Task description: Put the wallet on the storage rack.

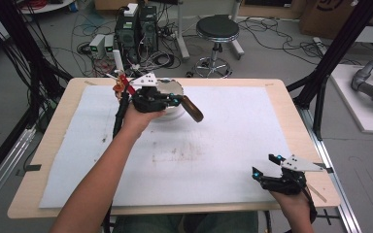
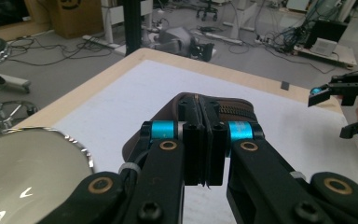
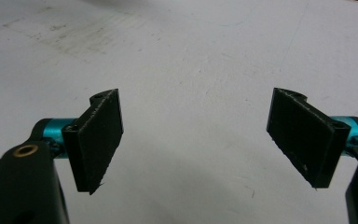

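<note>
At far left of the table (image 1: 68, 145), just right of the bowl (image 1: 172, 87), the left gripper (image 1: 177, 101) is clamping a brown zipped pouch (image 1: 193, 108), its length pointing right and nearward toward the wide-open, empty right gripper (image 1: 264, 166), well apart.

No legible text, label, brand, number or sign anywhere. Cardboard box (image 2: 70, 16) on the floor beyond the table carries a dark printed mark, cut off by the frame edge, unreadable. A second cardboard box (image 1: 328, 14) at the far right of the room shows part of a black mark, also unreadable.
</note>
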`<state>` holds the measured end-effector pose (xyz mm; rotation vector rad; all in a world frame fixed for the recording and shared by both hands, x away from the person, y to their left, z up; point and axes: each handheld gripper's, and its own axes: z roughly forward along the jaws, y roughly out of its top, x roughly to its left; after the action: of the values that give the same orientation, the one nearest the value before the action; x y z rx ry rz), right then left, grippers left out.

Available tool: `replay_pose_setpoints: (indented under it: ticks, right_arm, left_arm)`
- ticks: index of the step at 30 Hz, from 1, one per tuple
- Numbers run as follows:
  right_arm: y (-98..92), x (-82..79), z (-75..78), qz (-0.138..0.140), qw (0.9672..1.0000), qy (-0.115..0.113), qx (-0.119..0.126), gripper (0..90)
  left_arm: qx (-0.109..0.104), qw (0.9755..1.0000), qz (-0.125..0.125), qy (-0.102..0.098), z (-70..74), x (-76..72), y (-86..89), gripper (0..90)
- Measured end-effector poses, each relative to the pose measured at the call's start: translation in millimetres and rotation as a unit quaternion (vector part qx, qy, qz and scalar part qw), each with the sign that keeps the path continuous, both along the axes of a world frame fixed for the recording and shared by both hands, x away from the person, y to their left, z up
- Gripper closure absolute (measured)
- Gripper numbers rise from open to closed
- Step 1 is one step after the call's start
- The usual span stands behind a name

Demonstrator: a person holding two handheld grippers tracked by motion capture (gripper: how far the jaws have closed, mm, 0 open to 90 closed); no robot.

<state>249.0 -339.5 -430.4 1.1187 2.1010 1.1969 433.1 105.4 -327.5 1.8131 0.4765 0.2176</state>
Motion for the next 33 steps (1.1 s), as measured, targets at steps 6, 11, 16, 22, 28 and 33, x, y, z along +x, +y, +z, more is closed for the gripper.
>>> replay_pose_setpoints:
  ticks: [6,11,16,22,28,33]
  right_arm:
    - [4.7,4.0,-0.9,0.005,1.0000,0.003,-0.002,18.5]
    - [8.7,5.9,-1.5,0.008,0.9999,0.006,-0.003,18.5]
    - [10.5,6.4,-2.6,0.009,0.9999,0.007,-0.007,18.6]
    - [9.9,5.7,-2.8,0.005,0.9999,0.008,-0.007,18.6]
    - [9.3,5.3,-3.1,0.004,0.9999,0.008,-0.007,18.6]
    - [9.2,5.9,-3.8,0.005,0.9999,0.009,-0.009,18.5]
  left_arm:
    - [-0.004,0.9996,0.026,-0.005,9.8,9.8,24.0,88.3]
    - [-0.006,0.9989,0.045,-0.008,17.5,18.6,41.1,88.3]
    - [-0.001,0.9979,0.064,-0.011,22.6,28.3,53.4,88.3]
    - [0.000,0.9968,0.080,-0.002,18.0,39.9,62.3,88.3]
    - [0.003,0.9957,0.092,0.009,7.6,50.5,66.0,88.3]
    - [0.006,0.9946,0.103,0.017,-1.1,57.3,66.8,88.2]
